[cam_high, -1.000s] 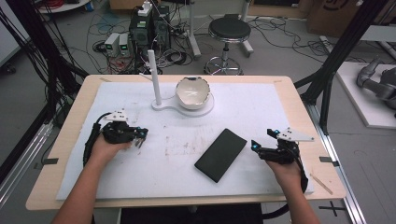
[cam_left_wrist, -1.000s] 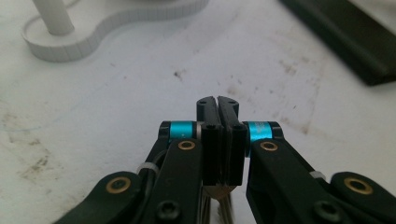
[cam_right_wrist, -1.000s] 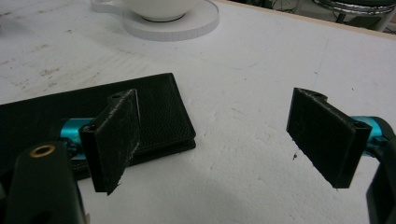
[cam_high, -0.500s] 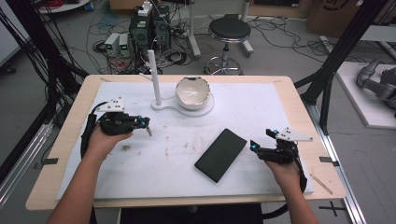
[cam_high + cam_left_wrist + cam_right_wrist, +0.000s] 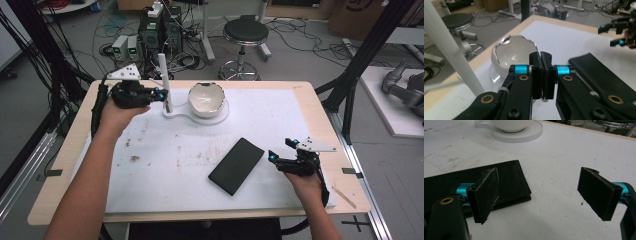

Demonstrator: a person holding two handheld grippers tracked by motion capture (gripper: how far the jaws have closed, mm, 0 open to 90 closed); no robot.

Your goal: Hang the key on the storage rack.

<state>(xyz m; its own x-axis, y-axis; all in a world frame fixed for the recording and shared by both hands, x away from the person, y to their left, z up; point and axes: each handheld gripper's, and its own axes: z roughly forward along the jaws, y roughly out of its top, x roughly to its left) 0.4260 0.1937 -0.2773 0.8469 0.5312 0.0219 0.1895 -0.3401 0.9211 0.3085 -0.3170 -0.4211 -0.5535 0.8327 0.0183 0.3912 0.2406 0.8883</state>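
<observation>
I have brought my left tongs (image 5: 159, 93) up and away from the middle-left of the bench (image 5: 65, 165) toward its far-left part, and they now hang clenched, jaws pressed together with nothing that I can make out between them, just beside the white post (image 5: 164, 80) that rises from the white stand (image 5: 175, 112). From their own camera the closed jaws point at the white bowl (image 5: 511, 53) sitting on that stand near the far edge, so I judge that the bowl or the post is what I am heading for, and the jaws would need to part before they could take either. A small pale glint sits at the base of the shut jaws in the left gripper view; I cannot tell whether it is a thread, a wire or just a reflection. The post is blurred and cut off at the top there, and the inside of the bowl is washed out. Further right, the black wallet (image 5: 236, 165) lies flat toward the near-middle of the bench, untouched. My right tongs (image 5: 281, 151) have kept their place near the right edge, released and spread wide, just beside the wallet's right end and apart from it; in the right gripper view one jaw covers part of the wallet.
</observation>
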